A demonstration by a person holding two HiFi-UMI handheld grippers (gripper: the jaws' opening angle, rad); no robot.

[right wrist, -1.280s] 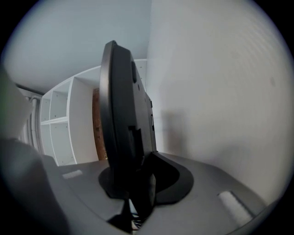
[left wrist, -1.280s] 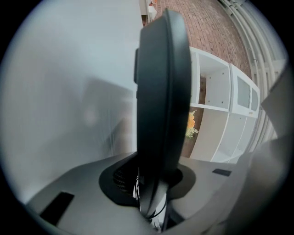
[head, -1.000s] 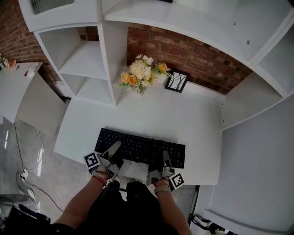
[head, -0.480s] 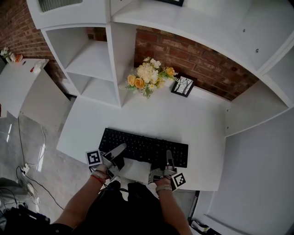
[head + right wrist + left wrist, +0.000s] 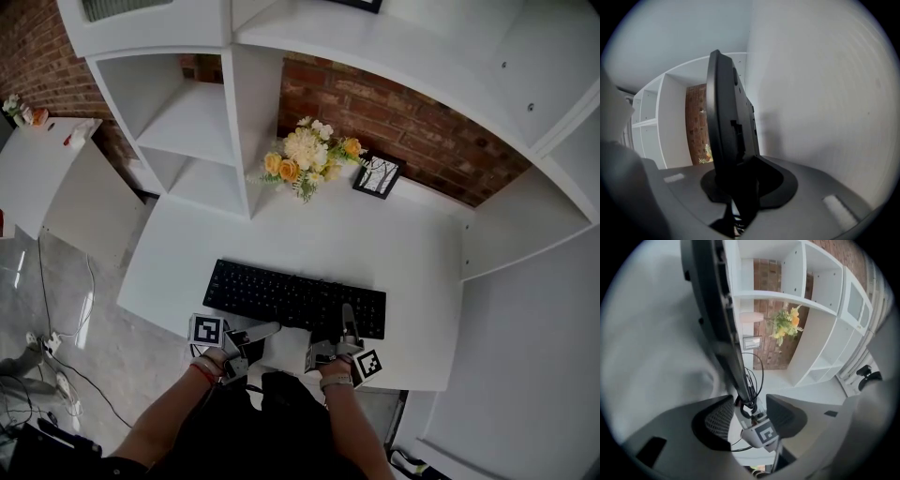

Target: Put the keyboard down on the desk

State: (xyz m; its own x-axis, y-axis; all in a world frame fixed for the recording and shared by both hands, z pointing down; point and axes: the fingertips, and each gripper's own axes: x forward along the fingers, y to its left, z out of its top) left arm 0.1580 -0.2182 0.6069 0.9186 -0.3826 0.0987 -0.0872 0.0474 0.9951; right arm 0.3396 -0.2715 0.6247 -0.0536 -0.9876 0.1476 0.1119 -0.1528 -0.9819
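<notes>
The black keyboard lies flat on the white desk, near its front edge. My right gripper is shut on the keyboard's near edge toward its right end; in the right gripper view the keyboard stands edge-on between the pads. My left gripper is off the keyboard, just in front of it, and points right along its near edge. Its jaws, which have just been closing a little, stand open with nothing between the pads. In the left gripper view the gripper frames the keyboard's edge and the right gripper's marker cube farther off.
A bunch of yellow and white flowers and a small picture frame stand at the back of the desk against the brick wall. White shelves rise at the back left. Cables lie on the floor to the left.
My left gripper has come off the keyboard's near edge, drawn back toward the person and swung round to point right. The right gripper and the keyboard have stayed put.
</notes>
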